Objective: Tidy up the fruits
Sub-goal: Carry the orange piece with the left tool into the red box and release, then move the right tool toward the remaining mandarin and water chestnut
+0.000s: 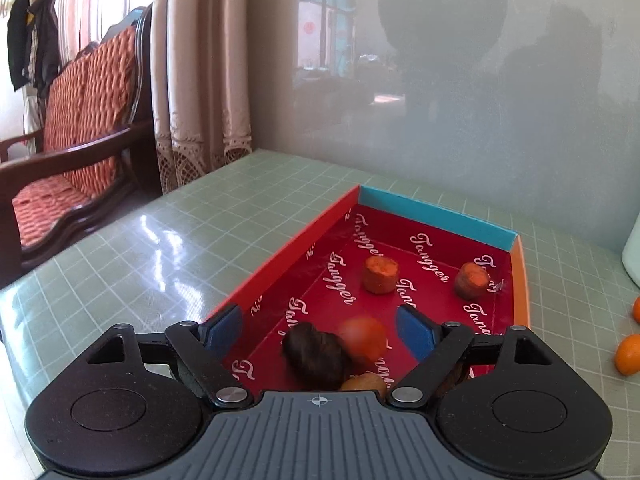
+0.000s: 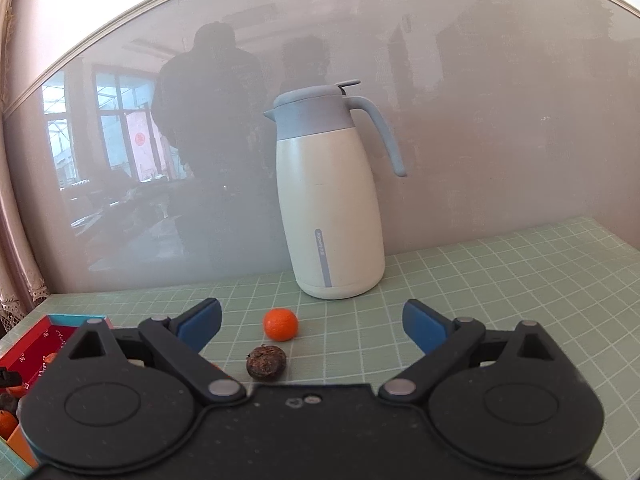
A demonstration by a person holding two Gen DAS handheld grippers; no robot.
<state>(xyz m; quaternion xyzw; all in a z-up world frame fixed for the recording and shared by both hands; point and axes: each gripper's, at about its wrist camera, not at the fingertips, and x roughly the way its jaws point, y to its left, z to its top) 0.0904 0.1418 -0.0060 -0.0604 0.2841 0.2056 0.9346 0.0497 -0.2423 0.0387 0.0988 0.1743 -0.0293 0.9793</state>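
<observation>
A red box with a blue end wall lies on the table. In it are two orange cut pieces, a dark brown fruit, a blurred orange fruit and another orange piece near the camera. My left gripper is open above the box, empty, with the blurred fruit between its fingers. My right gripper is open and empty over the table. A small orange and a dark brown fruit lie between its fingers. The box corner shows at left.
A white and grey thermos jug stands against the wall behind the fruits. Two small oranges lie on the green checked tablecloth right of the box. A wooden bench with orange cushions stands beyond the table's left edge.
</observation>
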